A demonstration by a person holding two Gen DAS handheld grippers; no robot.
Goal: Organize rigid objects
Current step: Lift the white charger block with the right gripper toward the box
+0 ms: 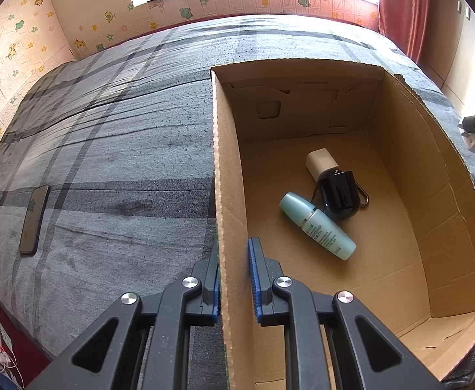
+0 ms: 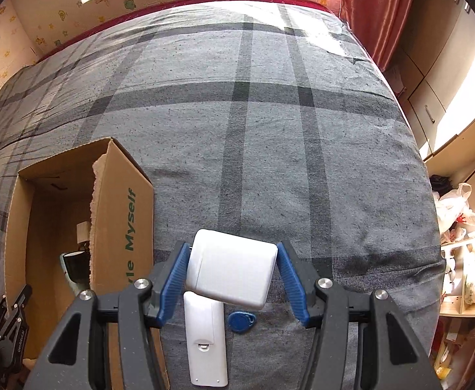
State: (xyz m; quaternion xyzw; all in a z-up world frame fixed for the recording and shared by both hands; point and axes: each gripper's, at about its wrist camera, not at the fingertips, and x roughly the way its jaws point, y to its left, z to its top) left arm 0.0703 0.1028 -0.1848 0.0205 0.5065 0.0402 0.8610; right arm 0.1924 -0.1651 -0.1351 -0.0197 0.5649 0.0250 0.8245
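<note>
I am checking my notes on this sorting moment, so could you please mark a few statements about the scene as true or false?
1. The right gripper holds a white rounded case between its blue pads. True.
2. The cardboard box holds nothing. False: a teal bottle, a black pod and a beige block lie in it.
3. The left gripper straddles the box's near wall. True.
4. The white remote is inside the box. False: it lies on the grey plaid bedcover, beside a blue key fob.
5. A dark phone lies on the bedcover outside the box. True.
</note>
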